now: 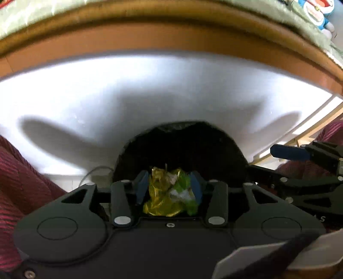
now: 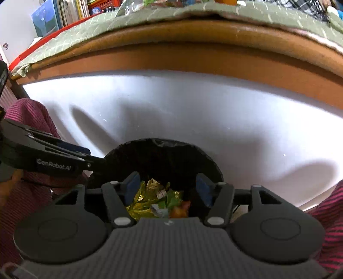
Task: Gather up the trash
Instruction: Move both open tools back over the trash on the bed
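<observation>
A black-lined trash bin (image 1: pixel 182 128) (image 2: pixel 137 146) sits below both grippers. Crumpled gold and green wrappers (image 1: pixel 165 193) show between the blue pads of my left gripper (image 1: pixel 168 176); the pads stand just beside them without squeezing. In the right wrist view the same trash pile (image 2: pixel 154 199), with white and orange bits, lies down inside the bin. My right gripper (image 2: pixel 167 176) hangs open over it with nothing between its fingers. The left gripper (image 2: pixel 90 155) reaches over the bin's left rim, and the right gripper (image 1: pixel 272 161) comes in from the right.
A white surface (image 1: pixel 150 96) runs behind the bin, under a brown wooden table edge (image 2: pixel 193 55) covered by a green cloth (image 2: pixel 107 23). Dark red striped fabric (image 1: pixel 19 176) of the person's clothing flanks both sides. Books (image 2: pixel 64 10) stand at the far left.
</observation>
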